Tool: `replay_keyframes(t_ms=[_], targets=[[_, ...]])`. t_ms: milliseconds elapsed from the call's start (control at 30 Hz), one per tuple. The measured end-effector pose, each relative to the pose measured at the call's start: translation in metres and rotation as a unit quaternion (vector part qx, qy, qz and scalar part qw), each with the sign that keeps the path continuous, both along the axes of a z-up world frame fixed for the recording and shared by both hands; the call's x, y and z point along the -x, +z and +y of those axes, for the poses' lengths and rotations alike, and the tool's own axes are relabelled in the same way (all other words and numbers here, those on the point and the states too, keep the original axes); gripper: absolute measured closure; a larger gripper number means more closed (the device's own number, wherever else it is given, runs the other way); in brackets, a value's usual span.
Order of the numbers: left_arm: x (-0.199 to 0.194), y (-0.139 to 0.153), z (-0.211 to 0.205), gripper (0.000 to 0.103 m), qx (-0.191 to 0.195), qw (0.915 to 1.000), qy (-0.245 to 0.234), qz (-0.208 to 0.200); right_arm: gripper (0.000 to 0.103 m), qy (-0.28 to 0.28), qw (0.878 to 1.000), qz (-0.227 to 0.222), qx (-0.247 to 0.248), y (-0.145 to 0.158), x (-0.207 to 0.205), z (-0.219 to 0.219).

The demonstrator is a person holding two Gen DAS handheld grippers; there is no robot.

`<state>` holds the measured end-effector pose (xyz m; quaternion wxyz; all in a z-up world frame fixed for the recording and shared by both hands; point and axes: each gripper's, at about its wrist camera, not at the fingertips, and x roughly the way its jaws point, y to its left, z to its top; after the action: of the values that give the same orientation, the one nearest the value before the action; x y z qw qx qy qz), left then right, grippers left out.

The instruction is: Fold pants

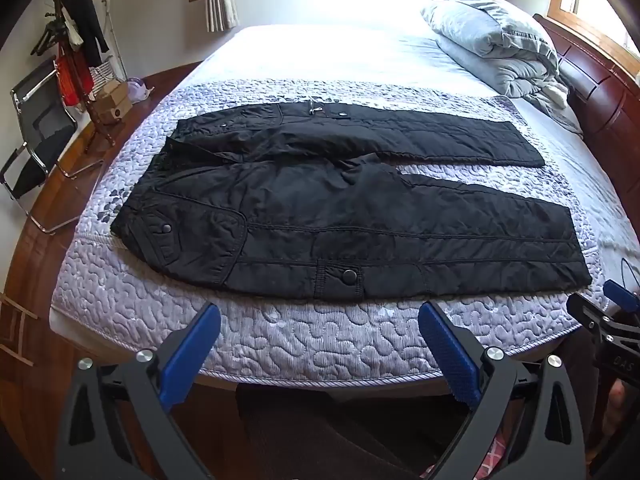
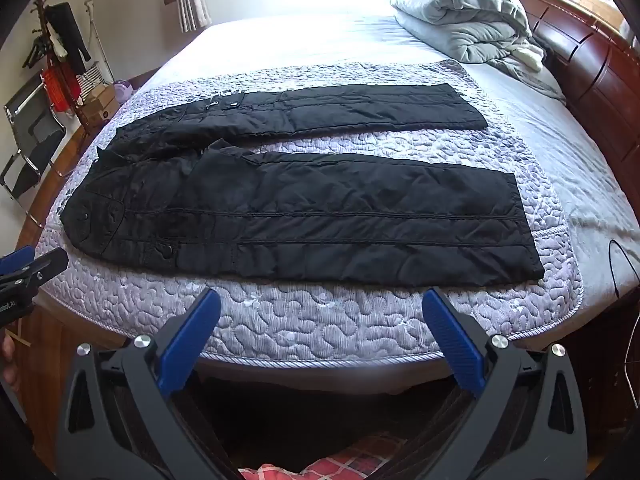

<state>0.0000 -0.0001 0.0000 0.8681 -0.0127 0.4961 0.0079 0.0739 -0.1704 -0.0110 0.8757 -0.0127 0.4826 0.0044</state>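
Left tongs [image 1: 320,344] and right tongs [image 2: 322,328] were spread wide, empty, hovering off the bed's [image 1: 280,344] near edge. Black pants [image 1: 340,208] lay flat on the bed, legs apart, waist toward the coat rack [image 1: 76,48]. No fold started; next likely grab the near leg and lay it over the far one.

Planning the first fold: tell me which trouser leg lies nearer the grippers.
The wider-looking leg along the bed's front edge; the other leg lies beyond it, toward the window.
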Motion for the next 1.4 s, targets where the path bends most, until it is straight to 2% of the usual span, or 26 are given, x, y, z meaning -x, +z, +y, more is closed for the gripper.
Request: replay_keyframes(t_ms=[1400], targets=[[0.0008, 0.0053, -0.0011, 0.004, -0.001, 0.9999, -0.002, -0.01, 0.002, -0.005, 1.0, -0.001, -0.001, -0.0002, 0.0015, -0.0026]])
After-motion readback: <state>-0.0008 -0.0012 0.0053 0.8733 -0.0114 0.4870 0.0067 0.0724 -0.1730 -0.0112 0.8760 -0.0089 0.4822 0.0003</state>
